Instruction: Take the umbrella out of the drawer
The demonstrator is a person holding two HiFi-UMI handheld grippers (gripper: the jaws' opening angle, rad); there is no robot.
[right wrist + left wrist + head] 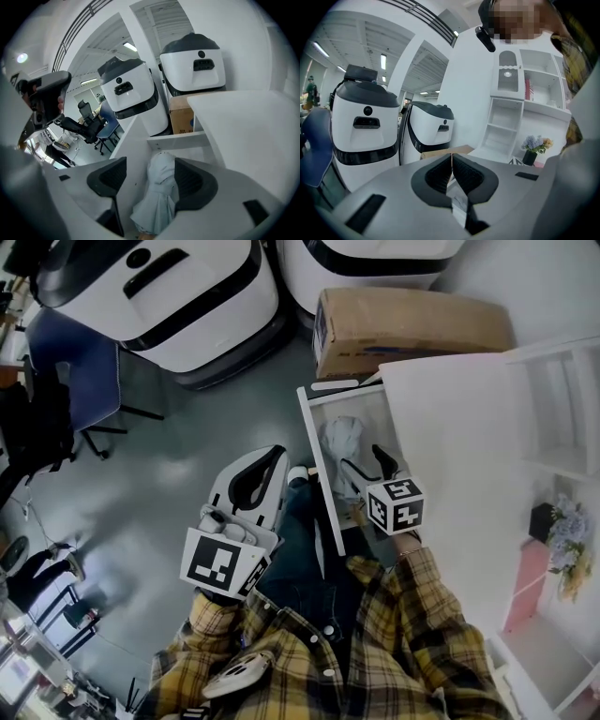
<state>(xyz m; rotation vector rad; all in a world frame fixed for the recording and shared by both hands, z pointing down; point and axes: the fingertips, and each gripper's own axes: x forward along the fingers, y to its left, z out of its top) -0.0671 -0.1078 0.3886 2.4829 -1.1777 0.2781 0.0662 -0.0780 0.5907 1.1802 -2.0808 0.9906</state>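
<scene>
The drawer [317,451] of the white table [469,437] stands pulled out, and the umbrella [342,439] lies inside it, a folded bundle of pale grey cloth near the drawer's far end. The right tool [361,467] reaches down into the drawer over the umbrella, with its marker cube [396,504] above the drawer's near part. In the right gripper view the right tool [150,168] has its jaws apart and the umbrella [158,197] between them; the cloth lies close against one dark pad [191,180], with a clear gap to the other, and the jaws are not clamped on it. The left tool [266,468] is held outside the drawer, just beside its long side wall, over the grey floor [178,465]. In the left gripper view the left tool [451,158] has its jaws together, tips touching, with nothing between them. Past the far end of the drawer a cardboard box [412,326] sits on the floor, and behind it are two large white machines [178,296]. A blue chair [80,371] stands to the left.
</scene>
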